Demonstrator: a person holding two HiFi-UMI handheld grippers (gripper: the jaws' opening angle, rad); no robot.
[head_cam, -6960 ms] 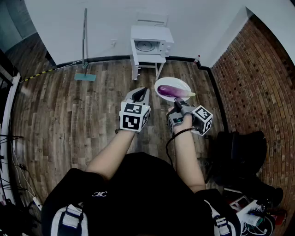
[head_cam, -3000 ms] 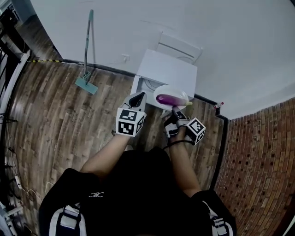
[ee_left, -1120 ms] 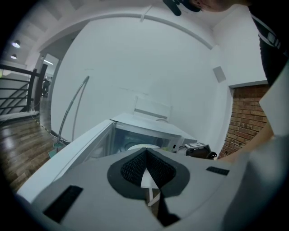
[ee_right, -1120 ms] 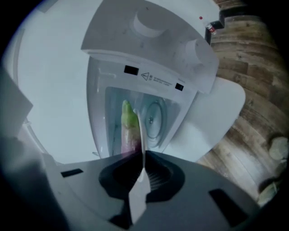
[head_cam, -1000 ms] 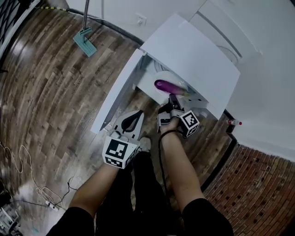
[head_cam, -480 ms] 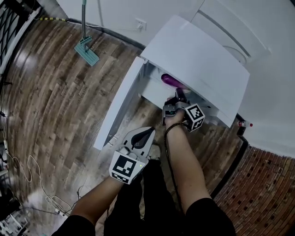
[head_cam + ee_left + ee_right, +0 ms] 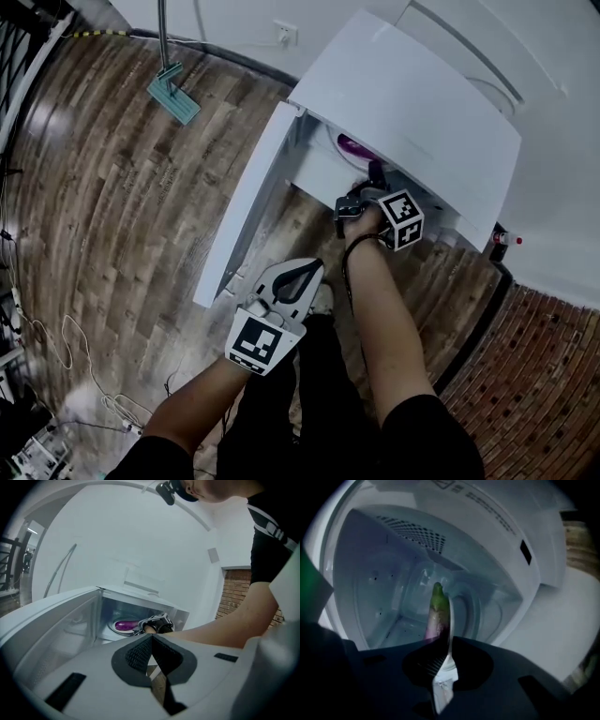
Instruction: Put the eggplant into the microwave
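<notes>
The purple eggplant (image 7: 352,147) lies on a white plate (image 7: 115,629) inside the open white microwave (image 7: 412,103). My right gripper (image 7: 375,173) reaches into the cavity. Its jaws pinch the plate's near rim (image 7: 449,620) and are starting to open, with the rim still between the pads. In the right gripper view the eggplant (image 7: 437,616) points away, green stem end toward the back wall. The microwave door (image 7: 248,202) hangs open to the left. My left gripper (image 7: 298,274) is shut and empty, held back in front of the door, low.
The microwave stands low by the white wall on a wooden floor. A teal mop (image 7: 173,94) leans against the wall to the left. Cables (image 7: 66,375) lie at the lower left. A small red-capped bottle (image 7: 506,239) and a brick wall (image 7: 544,394) are at the right.
The plate with the eggplant has gone from in front of the microwave's opening deep into the cavity, carried by my right gripper. My left gripper has sunk and drawn back toward my legs.
</notes>
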